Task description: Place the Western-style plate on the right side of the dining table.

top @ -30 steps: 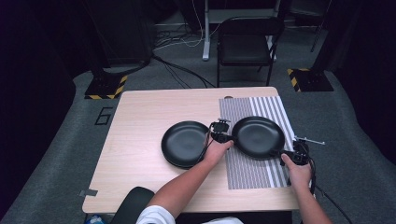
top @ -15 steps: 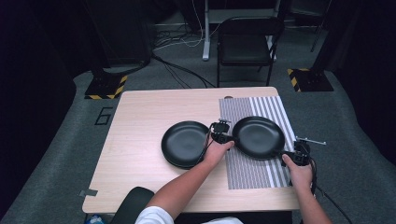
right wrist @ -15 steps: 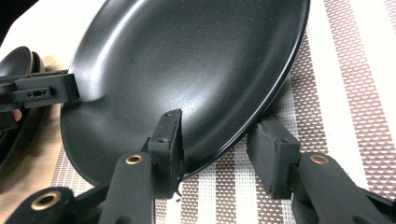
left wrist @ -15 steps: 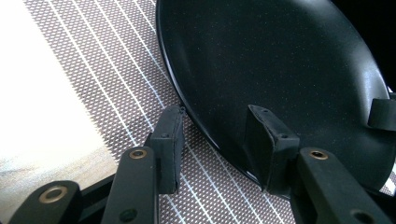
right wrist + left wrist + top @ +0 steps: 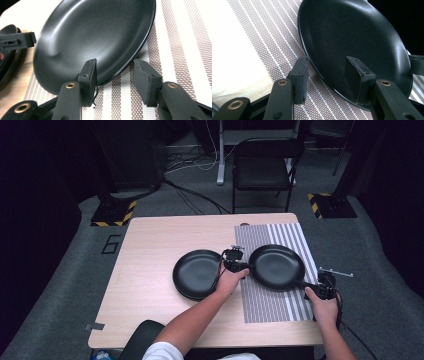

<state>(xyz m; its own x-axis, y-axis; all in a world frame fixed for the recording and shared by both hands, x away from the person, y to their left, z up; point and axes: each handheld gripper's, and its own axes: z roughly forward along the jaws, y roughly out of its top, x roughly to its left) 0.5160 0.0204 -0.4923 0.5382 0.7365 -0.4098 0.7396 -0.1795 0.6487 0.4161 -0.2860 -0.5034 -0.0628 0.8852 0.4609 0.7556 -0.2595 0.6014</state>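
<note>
Pale wood tabletop (image 5: pixel 150 270) carries a striped mat (image 5: pixel 270 305) with a black pan (image 5: pixel 276 266) on it; a second black pan (image 5: pixel 196 273) lies beside the mat. Left gripper (image 5: pixel 329 75) straddles the mat pan's rim, jaws just opening, pads off it. Right gripper (image 5: pixel 116 80) likewise straddles its rim, parted, gripping nothing.

L gripper (image 5: pixel 235 261) jaws opening; R gripper (image 5: pixel 320 283) apart

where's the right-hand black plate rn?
In the high view the right black plate lies on the striped mat at the table's right side, beside the other black plate, with the left tongs and right tongs at its opposite rims.
</note>
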